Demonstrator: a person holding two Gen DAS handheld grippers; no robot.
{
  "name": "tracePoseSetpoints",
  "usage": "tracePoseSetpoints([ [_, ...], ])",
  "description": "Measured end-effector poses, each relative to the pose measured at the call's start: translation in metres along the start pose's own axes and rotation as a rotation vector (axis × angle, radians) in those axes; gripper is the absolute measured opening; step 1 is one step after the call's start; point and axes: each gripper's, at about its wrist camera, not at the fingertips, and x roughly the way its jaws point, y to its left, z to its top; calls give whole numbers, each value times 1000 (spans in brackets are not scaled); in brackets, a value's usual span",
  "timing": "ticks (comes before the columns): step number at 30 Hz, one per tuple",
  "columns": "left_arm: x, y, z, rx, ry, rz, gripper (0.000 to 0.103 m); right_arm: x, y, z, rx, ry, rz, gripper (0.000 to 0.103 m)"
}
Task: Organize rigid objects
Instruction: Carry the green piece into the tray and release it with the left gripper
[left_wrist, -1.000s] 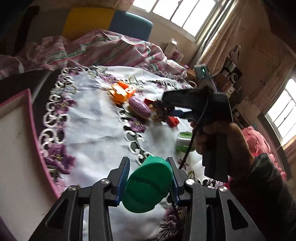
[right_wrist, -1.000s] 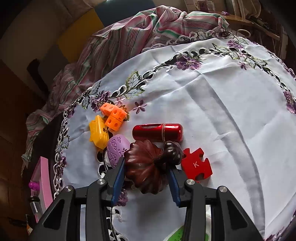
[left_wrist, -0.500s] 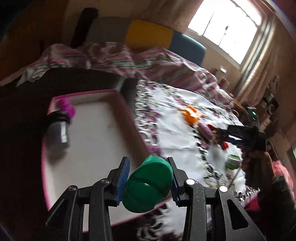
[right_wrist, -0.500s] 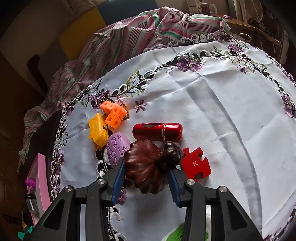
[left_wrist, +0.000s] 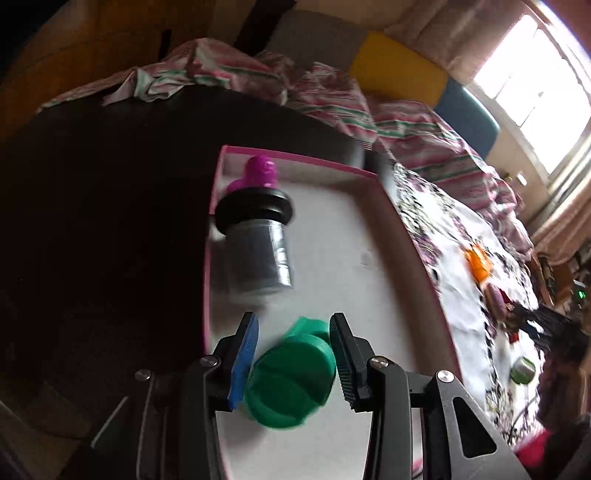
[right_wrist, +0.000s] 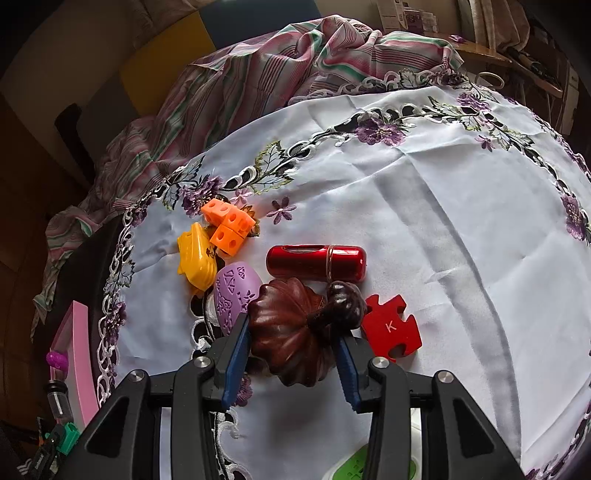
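Observation:
My left gripper (left_wrist: 293, 321) hangs over the white floor of the pink-rimmed tray (left_wrist: 295, 158). Its jaws are opening around a green ribbed cap (left_wrist: 291, 380), and thin gaps show beside both pads. A grey jar with a black lid (left_wrist: 258, 254) and a magenta piece (left_wrist: 260, 171) lie at the tray's far end. My right gripper (right_wrist: 291, 328) is shut on a dark brown wooden pumpkin (right_wrist: 284, 339) resting on the embroidered white tablecloth (right_wrist: 424, 206).
Around the pumpkin lie a red capsule (right_wrist: 316, 262), a red puzzle piece marked K (right_wrist: 391, 326), a purple egg (right_wrist: 234, 291), a yellow toy (right_wrist: 195, 258) and orange cubes (right_wrist: 227, 223). A green and white object (right_wrist: 354, 465) sits below the right gripper. Striped cloth (right_wrist: 280, 62) is bunched behind.
My left gripper carried the green cap from over the tablecloth to over the tray and rolled. Its grip on the cap has loosened. The right gripper stayed still on the pumpkin.

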Motion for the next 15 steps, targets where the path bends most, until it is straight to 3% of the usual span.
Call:
tracePoseSetpoints([
  [3, -4, 4, 3, -12, -31, 19, 59, 0, 1, 0, 0, 0, 0, 43],
  [6, -11, 3, 3, 5, -56, 27, 60, 1, 1, 0, -5, 0, -4, 43],
  [9, -23, 5, 5, 1, -108, 56, 77, 1, 0, 0, -1, 0, -3, 43],
  [15, -51, 16, 14, -49, -201, 79, 79, 0, 2, 0, -4, -2, -8, 43],
])
